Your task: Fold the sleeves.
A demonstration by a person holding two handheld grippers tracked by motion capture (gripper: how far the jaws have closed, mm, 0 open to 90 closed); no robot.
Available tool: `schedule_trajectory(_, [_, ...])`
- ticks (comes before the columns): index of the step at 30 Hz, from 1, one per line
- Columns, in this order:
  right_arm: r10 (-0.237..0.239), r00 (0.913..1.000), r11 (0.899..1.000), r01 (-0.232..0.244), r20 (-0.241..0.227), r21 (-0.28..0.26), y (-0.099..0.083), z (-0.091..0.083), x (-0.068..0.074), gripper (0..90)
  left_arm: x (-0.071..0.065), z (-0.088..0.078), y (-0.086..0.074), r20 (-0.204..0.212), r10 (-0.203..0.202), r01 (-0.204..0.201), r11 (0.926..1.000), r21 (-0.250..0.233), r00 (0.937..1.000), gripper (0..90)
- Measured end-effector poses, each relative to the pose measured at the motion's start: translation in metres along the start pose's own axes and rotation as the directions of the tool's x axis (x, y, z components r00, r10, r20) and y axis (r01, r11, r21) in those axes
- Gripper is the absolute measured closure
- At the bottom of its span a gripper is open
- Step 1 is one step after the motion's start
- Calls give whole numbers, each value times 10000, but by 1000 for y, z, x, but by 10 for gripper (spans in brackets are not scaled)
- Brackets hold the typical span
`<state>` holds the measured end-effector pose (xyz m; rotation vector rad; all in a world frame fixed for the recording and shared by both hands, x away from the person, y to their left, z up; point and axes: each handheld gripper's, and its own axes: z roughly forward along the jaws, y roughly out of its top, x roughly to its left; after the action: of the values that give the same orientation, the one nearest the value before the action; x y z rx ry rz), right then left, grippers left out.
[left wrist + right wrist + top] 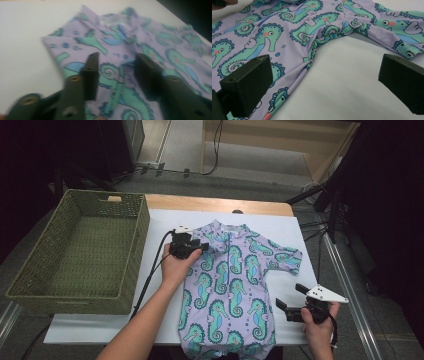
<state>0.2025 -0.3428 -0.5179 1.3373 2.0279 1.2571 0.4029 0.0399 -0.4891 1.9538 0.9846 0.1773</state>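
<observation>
A purple baby suit (227, 285) with green seahorses is spread flat on the white table (280, 225). No words or labels can be read on it. The left gripper (197, 249) is held over the suit's sleeve, its jaws partly apart with cloth between them, not pinched. The right gripper (291, 301) is held wide open beside the suit, holding nothing. A green woven basket (135, 250) sits at the left.
</observation>
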Motion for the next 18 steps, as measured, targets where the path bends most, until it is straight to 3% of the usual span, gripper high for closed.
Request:
schedule_trajectory(2, [9, 10000, 10000, -9, -14, -24, 0, 0, -1, 0, -9, 3, -3, 139, 609, -615, 9968, 508, 9980, 710])
schedule_trajectory(3, [13, 10000, 10000, -13, -25, -37, 0, -1, -1, 0, -11, 4, -5, 253, 789, -807, 9937, 782, 9966, 710])
schedule_trajectory(5, [38, 10000, 10000, -38, -23, -19, 0, -1, 0, 0, -15, 9, -12, 669, 1192, -1282, 9798, 1533, 9906, 658])
schedule_trajectory(7, [6, 10000, 10000, -6, -29, -15, 0, -1, 0, 0, -18, 9, -17, 854, 1549, -1679, 9702, 1749, 9842, 577])
schedule_trajectory(9, [18, 10000, 10000, -18, -37, -37, 0, -1, 0, 0, -17, 4, -19, 1085, 1445, -1597, 9762, 1471, 9835, 531])
schedule_trajectory(10, [42, 10000, 10000, -42, -31, -29, 0, -1, 0, 0, -14, 0, -18, 1139, 1165, -1299, 9844, 1184, 9866, 530])
schedule_trajectory(12, [64, 10000, 10000, -64, -10, -9, 0, -1, 0, 0, -10, -7, -18, 731, 773, -828, 9937, 749, 9943, 578])
schedule_trajectory(13, [42, 10000, 10000, -42, -16, -34, 0, -1, 0, 0, -8, -8, -18, 569, 648, -690, 9949, 739, 9963, 658])
schedule_trajectory(15, [4, 10000, 10000, -4, 0, -4, 0, 0, 0, 0, -6, -7, -19, 279, 571, -593, 9945, 865, 9980, 733])
schedule_trajectory(18, [-51, 10000, 10000, 51, 6, -13, 0, 0, 0, 0, -5, -1, -24, -2, 660, -655, 9906, 1202, 9978, 766])
